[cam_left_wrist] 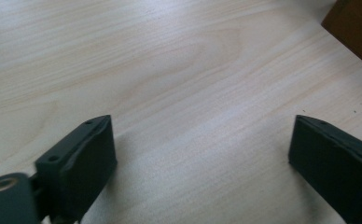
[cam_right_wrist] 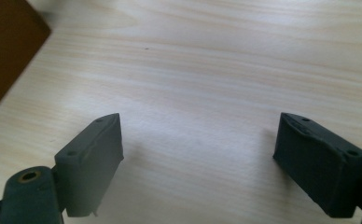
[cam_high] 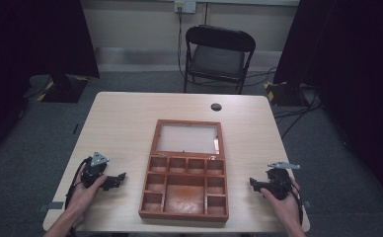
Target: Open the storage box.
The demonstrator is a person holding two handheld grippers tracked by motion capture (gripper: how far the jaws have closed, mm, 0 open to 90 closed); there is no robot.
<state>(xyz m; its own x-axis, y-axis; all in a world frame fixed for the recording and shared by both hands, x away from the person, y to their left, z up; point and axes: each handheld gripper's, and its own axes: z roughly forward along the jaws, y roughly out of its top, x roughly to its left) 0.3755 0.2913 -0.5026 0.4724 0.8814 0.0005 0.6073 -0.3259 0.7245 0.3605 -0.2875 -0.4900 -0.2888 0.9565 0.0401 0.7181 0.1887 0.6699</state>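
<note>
**Both grippers parked beside an open wooden box**

The reddish-brown wooden compartment box (cam_high: pixel 184 190) sits in the middle of the pale wood-grain table (cam_high: pixel 125 123), toward the person's edge. Its glass-panelled lid (cam_high: pixel 187 138) lies folded back flat on the far side, so the box is already open, and every compartment I can see looks empty. The left gripper (cam_high: pixel 119 178) rests on the table just left of the box, jaws spread wide with nothing between them; in the left gripper view only bare tabletop lies between the two black pads (cam_left_wrist: pixel 88 161), with a corner of the box (cam_left_wrist: pixel 354 32) at the upper right. The right gripper (cam_high: pixel 252 183) rests at the box's right side, likewise released and empty; the right gripper view shows the box's corner (cam_right_wrist: pixel 6 51) at the upper left.

I judge this a resting point with no grasp begun. If closing the box is the work, the next move calls for one gripper to reach past the tray to the lid's far edge and swing it over on its hinges, while the other steadies the box wall.

The tabletop is smooth and uncluttered apart from a small round black cable port (cam_high: pixel 216 106) near the far edge. Beyond stand a black folding chair (cam_high: pixel 218 57), grey carpet, dark curtains on both sides, and a wall socket with cables trailing down.
</note>
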